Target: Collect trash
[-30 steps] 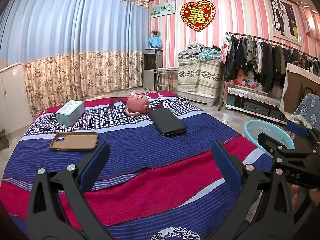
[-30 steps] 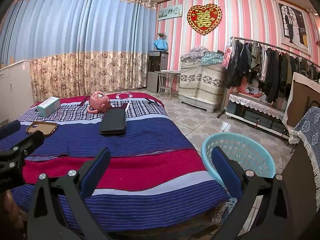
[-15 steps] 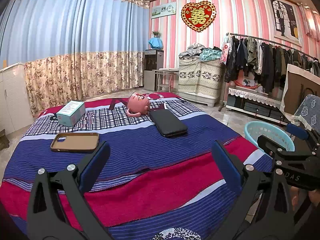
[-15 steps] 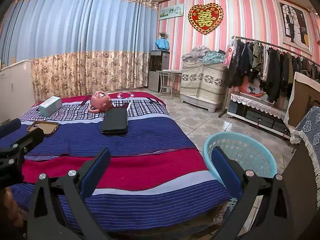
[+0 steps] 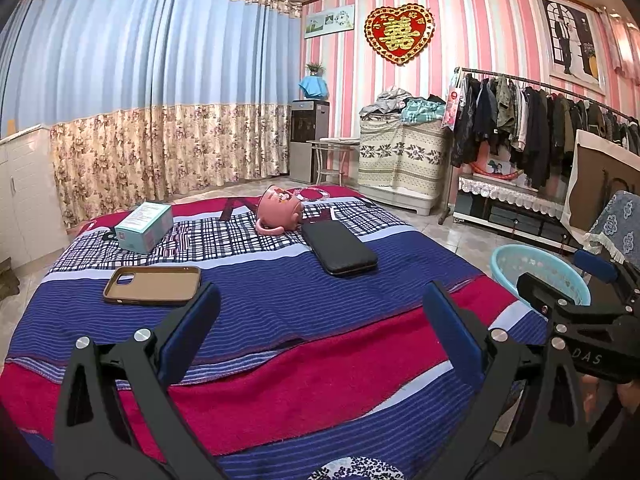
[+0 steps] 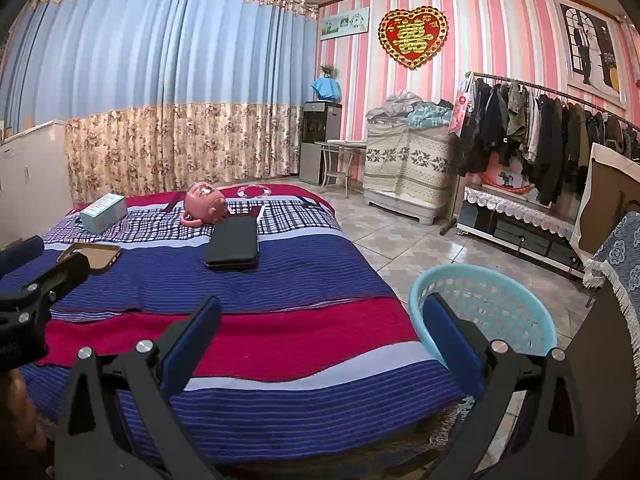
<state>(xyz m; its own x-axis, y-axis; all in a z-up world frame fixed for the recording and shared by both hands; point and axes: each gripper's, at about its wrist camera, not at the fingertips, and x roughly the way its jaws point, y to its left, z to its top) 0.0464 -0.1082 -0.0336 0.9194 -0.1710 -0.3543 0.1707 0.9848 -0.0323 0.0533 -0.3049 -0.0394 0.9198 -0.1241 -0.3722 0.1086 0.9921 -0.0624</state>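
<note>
On the striped bed (image 5: 280, 312) lie a teal box (image 5: 145, 227), a pink cup on its side (image 5: 279, 215), a black wallet-like case (image 5: 338, 248) and a brown phone case (image 5: 152, 285). In the right wrist view the same box (image 6: 103, 213), cup (image 6: 205, 208), black case (image 6: 233, 247) and phone case (image 6: 90, 255) show. A light blue basket (image 6: 486, 312) stands on the floor right of the bed; it also shows in the left wrist view (image 5: 540, 274). My left gripper (image 5: 320, 320) is open and empty over the bed's near end. My right gripper (image 6: 320, 324) is open and empty near the basket.
A clothes rack (image 6: 540, 136) and low cabinet (image 6: 516, 224) line the right wall. A covered pile (image 6: 408, 164), small table (image 6: 340, 160) and water dispenser (image 6: 320, 140) stand at the back. A white cabinet (image 5: 20, 192) is left. Tiled floor (image 6: 400, 240) lies between bed and rack.
Both views have crept slightly forward and steadied; nothing on the bed has moved. Both grippers stay open.
</note>
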